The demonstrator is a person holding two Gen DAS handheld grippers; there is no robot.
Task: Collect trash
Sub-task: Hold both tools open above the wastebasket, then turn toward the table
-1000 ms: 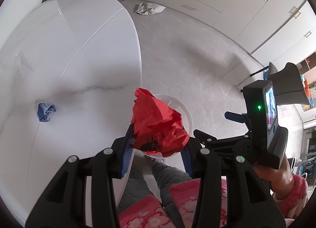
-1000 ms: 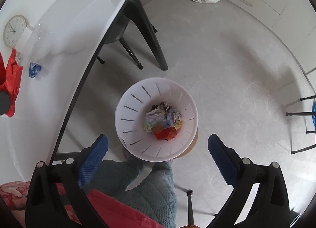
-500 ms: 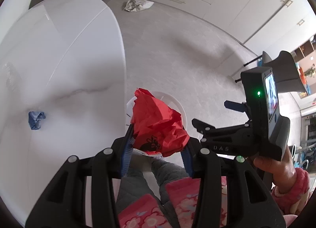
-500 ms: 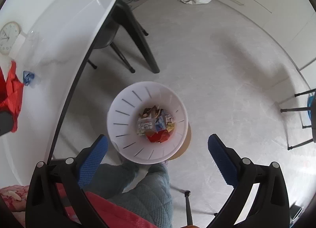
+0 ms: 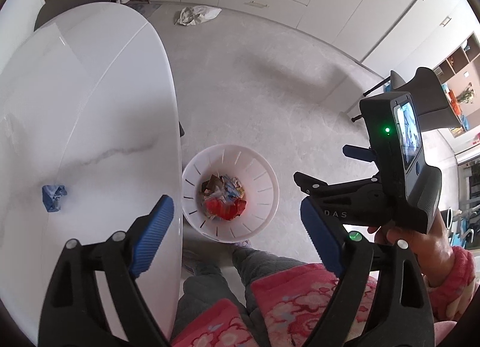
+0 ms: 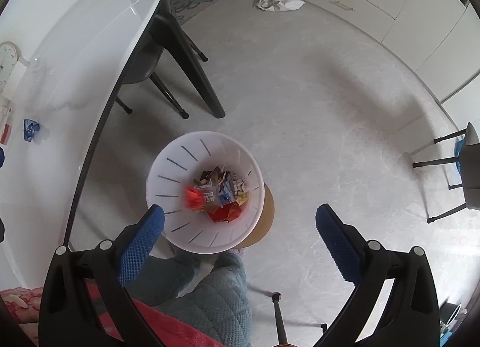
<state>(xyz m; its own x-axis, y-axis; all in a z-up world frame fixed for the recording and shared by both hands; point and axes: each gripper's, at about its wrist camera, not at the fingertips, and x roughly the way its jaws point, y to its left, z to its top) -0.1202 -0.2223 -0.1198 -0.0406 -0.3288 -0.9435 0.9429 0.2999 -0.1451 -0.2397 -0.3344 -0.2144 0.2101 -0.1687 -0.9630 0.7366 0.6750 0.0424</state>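
A white slotted bin [image 5: 264, 167] [image 6: 168, 173] stands on the floor beside the white table [image 5: 90, 107] [image 6: 75, 76]. It holds mixed wrappers. A red crumpled wrapper [image 6: 193, 198] falls, blurred, inside the bin; red trash also shows in the left wrist view [image 5: 223, 209]. My left gripper [image 5: 237, 221] is open and empty above the bin. My right gripper [image 6: 238, 228] is open and empty over the bin's near rim. A blue crumpled wrapper [image 5: 53, 198] [image 6: 31, 129] lies on the table.
A dark chair [image 6: 168, 55] stands under the table edge. A white cloth bag [image 5: 196, 15] [image 6: 277, 1] lies on the floor near the cabinets. The person's legs [image 6: 210, 293] are below the bin. Another chair [image 6: 462, 167] stands at right.
My left gripper has opened and let go of the red wrapper, which has dropped into the bin. Both views have shifted slightly over the bin.
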